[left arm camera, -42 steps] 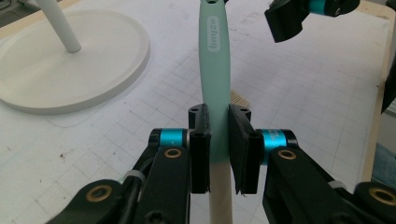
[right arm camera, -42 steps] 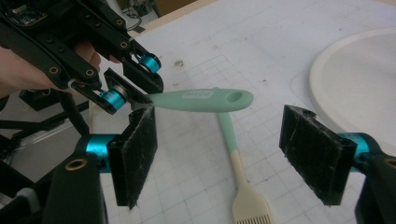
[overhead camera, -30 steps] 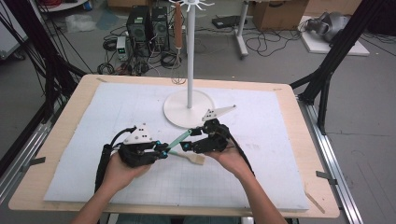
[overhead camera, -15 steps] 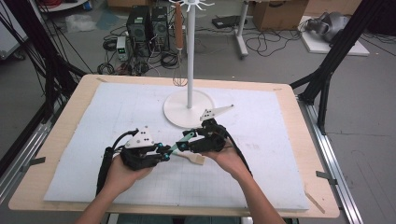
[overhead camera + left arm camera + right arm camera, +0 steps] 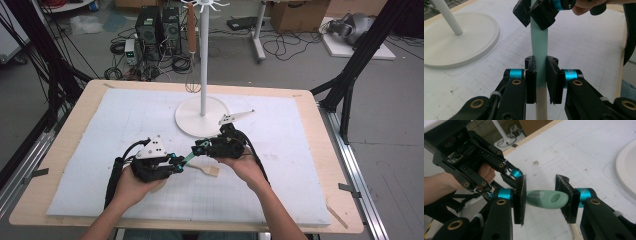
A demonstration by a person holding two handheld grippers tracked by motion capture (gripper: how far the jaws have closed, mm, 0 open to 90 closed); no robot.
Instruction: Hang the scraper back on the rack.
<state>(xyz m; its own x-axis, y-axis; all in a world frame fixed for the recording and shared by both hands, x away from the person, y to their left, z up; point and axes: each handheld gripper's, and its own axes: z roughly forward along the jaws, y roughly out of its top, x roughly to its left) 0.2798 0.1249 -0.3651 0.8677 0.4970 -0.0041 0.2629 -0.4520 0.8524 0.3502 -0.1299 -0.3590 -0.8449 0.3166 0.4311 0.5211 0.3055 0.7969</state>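
While the mint spatula is held above the worktop's middle, pinched by the left tool, it's bracketed by the spread right tool. Probably a handover: the left pinch shouldn't be released until the handle's squarely clamped.

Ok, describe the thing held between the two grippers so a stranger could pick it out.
Start at the white stand on the foam mat; just in front of it the left gripper and right gripper meet. Between them is a spatula: mint-green handle, cream blade, the sole green thing there.
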